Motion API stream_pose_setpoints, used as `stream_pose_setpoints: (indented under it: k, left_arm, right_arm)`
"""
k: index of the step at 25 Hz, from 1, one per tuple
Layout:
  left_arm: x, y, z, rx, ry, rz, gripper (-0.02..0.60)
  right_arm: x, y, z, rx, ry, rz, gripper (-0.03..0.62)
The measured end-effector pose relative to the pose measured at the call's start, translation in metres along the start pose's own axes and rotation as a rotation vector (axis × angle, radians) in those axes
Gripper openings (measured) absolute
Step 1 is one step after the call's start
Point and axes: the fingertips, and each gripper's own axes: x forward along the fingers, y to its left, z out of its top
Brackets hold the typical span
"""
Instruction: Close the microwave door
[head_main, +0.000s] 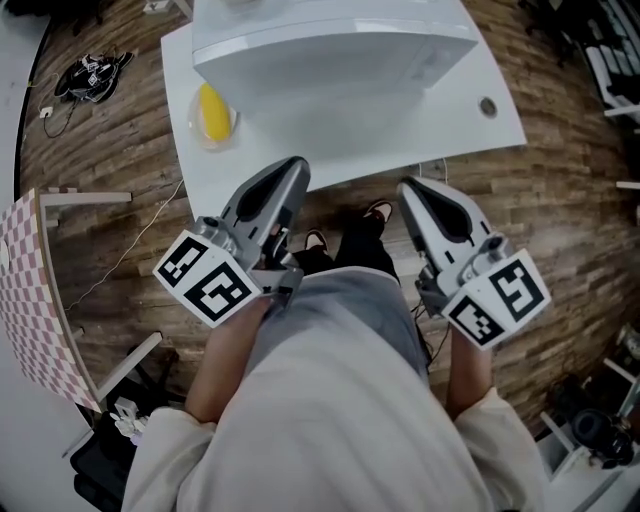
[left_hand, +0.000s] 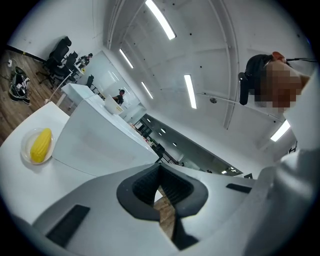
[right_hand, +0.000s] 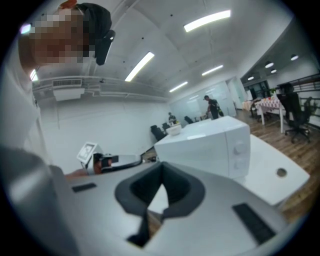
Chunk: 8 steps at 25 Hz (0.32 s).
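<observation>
The left claw (head_main: 293, 168) and right claw (head_main: 410, 188) are both closed on nothing. The microwave (head_main: 335, 50) sits on the desk (head_main: 430, 140) just ahead of their tips. Its door (right_hand: 197, 150) looks flush already. It is probably a stiff, light panel, best pushed flat near its free edge.

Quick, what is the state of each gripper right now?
Left gripper: tongs closed, holding nothing.
Right gripper: tongs closed, holding nothing.
</observation>
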Motion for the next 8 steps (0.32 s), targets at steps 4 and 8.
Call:
stream_pose_setpoints:
  k: [4, 8]
  left_arm:
    - [-0.013, 0.001, -0.007, -0.015, -0.002, 0.003, 0.013]
    - [-0.023, 0.004, -0.015, -0.032, 0.002, 0.003, 0.013]
  right_arm:
    - [-0.001, 0.007, -0.006, -0.002, 0.014, 0.011, 0.021]
    - [0.002, 0.017, -0.013, -0.001, 0.027, 0.029, 0.022]
